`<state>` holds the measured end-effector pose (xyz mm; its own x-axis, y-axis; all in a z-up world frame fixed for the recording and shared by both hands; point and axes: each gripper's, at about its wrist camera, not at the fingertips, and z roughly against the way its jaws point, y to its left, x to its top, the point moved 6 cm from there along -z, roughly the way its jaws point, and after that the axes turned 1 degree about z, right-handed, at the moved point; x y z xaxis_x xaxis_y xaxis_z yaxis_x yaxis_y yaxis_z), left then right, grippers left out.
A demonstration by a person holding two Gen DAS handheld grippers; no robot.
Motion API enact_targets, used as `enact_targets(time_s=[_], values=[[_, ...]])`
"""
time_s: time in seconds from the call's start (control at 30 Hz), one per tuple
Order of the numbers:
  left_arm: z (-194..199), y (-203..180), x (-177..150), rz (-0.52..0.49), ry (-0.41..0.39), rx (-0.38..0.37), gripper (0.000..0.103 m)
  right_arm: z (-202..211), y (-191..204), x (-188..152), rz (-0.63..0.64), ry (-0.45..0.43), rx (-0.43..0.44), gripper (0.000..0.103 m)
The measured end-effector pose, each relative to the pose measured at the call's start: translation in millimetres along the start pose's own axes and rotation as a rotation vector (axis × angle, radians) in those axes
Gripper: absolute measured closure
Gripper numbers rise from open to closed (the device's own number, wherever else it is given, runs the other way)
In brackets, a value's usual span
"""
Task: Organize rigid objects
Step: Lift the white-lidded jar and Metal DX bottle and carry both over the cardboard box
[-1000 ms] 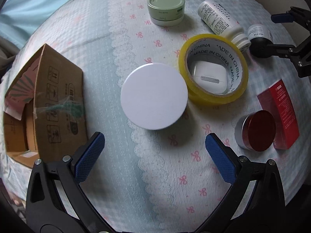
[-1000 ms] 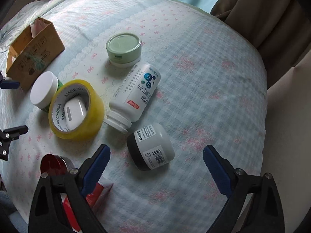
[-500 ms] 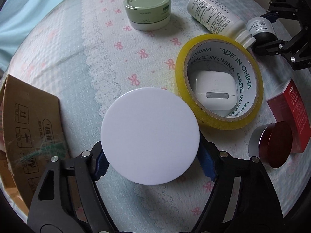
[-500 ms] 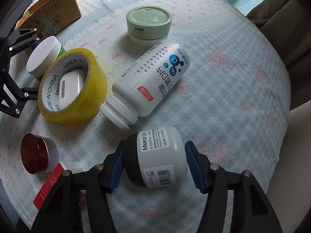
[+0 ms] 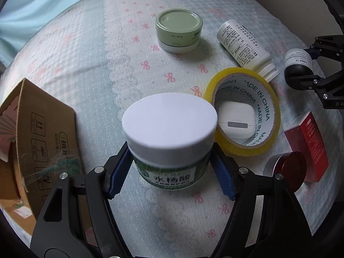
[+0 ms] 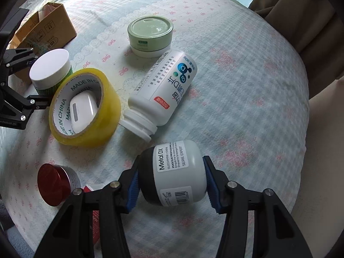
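Tongs status, both sides: my left tongs [image 5: 172, 167] are clamped on the white-lidded green jar [image 5: 169, 137], blue pads pressing its label band from either side, jar upright, lid facing the cam. My right tongs [image 6: 172, 185] are clamped on the grey-and-black Metal DX jar [image 6: 174, 172], which sits sideways in the grip: black cap end on the left pad, base on the right pad, long axis running across the jaws.

Surface is a bed w/ a bow-print cover [image 5: 90, 49], not a bench. Just right of the left-held jar: yellow tape roll [image 5: 243, 111] lying flat, white earbud case [image 5: 236, 120] inside its core. Beyond: green-lidded tin [image 5: 178, 33] upright, white pill bottle [image 6: 163, 92] on its side w/ cap end pointing toward the tape roll. Near right edge of left view: red-capped jar [image 5: 286, 172] tipped over, touching or just beside a red carton [image 5: 307, 146]; can't tell which.

Key relation: open cardboard box [image 5: 45, 133] lies directly left of the left tongs, close by. From the right tongs it's well apart, across the tape roll. Judgement: box is the likely drop point; left hand is nearer and should go first, moving leftward over the flap. Risk: sideways jar may pivot in the right grip.
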<state>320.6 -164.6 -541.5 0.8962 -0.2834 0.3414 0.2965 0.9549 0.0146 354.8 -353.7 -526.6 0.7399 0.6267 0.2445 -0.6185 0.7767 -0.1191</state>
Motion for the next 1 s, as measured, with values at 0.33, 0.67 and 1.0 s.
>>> enact_targets(time_s=[0.33,0.67,1.0], values=[[21.3,1.9,0.5,0.091,-0.043,-0.035,0.035,50.0,21.9,-5.9,-0.101,-0.047,-0.021,0.054],[62.7,10.5,0.2,0.164,-0.064,-0.075,0.035,83.6,33.8,-6.0,-0.184,-0.075,0.008,0.054],[143.9,36.0,8.2,0.245,-0.136,-0.126,0.035,143.9,47.8,30.0,-0.209,-0.135,0.006,0.054]])
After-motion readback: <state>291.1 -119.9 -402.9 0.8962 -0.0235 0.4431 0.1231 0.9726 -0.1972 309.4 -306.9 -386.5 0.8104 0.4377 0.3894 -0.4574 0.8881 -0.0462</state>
